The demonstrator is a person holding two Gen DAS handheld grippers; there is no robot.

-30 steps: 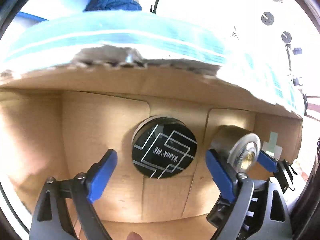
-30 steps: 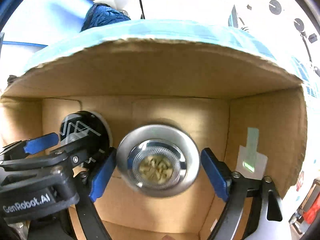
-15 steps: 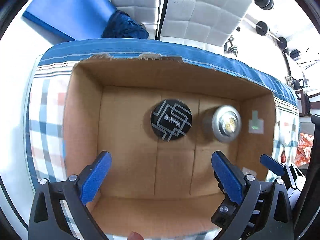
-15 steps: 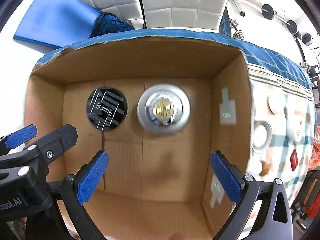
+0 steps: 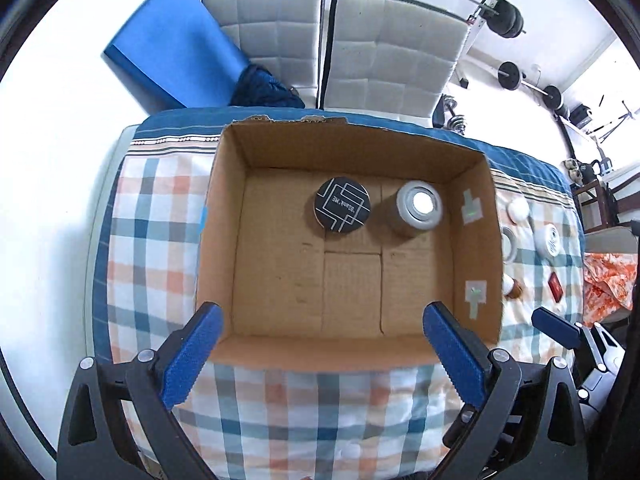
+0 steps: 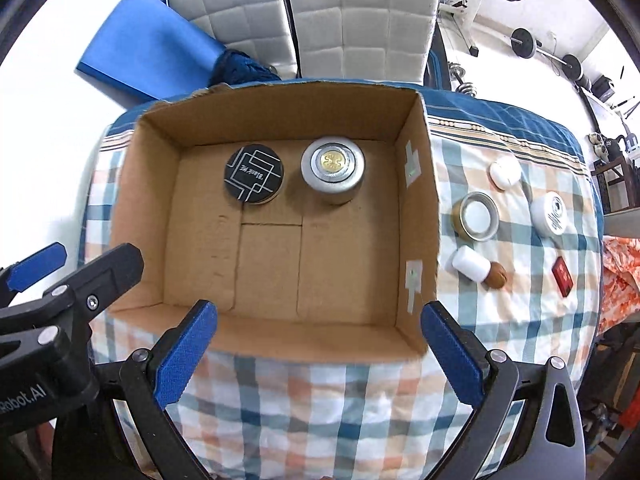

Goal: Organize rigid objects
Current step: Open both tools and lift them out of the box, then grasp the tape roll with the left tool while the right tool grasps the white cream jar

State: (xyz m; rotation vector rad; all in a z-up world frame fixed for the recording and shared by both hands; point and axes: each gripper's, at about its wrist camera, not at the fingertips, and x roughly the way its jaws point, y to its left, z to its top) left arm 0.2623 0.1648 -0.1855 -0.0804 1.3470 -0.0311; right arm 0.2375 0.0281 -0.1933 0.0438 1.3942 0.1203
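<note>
An open cardboard box (image 5: 224, 240) (image 6: 152, 216) sits on a checked cloth. Inside at the far end stand a black round tin (image 5: 342, 204) (image 6: 253, 173) and a silver round tin (image 5: 419, 209) (image 6: 332, 168), side by side. My left gripper (image 5: 324, 354) is open and empty, above the box's near edge. My right gripper (image 6: 318, 346) is open and empty, also above the near edge. Right of the box on the cloth lie a gold-rimmed jar (image 6: 476, 216), a white-capped brown bottle (image 6: 478, 269), a white lid (image 6: 505, 173), a white jar (image 6: 552, 213) and a small red item (image 6: 562, 275).
The left gripper's body (image 6: 52, 320) shows at the lower left of the right wrist view. Two white padded chairs (image 6: 352, 20) and a blue mat (image 6: 148, 50) stand behind the table. An orange patterned cloth (image 6: 620, 272) lies at the far right.
Both grippers have pulled up and back out of the box, open and empty. The black tin and the silver tin stay standing on the box floor.
</note>
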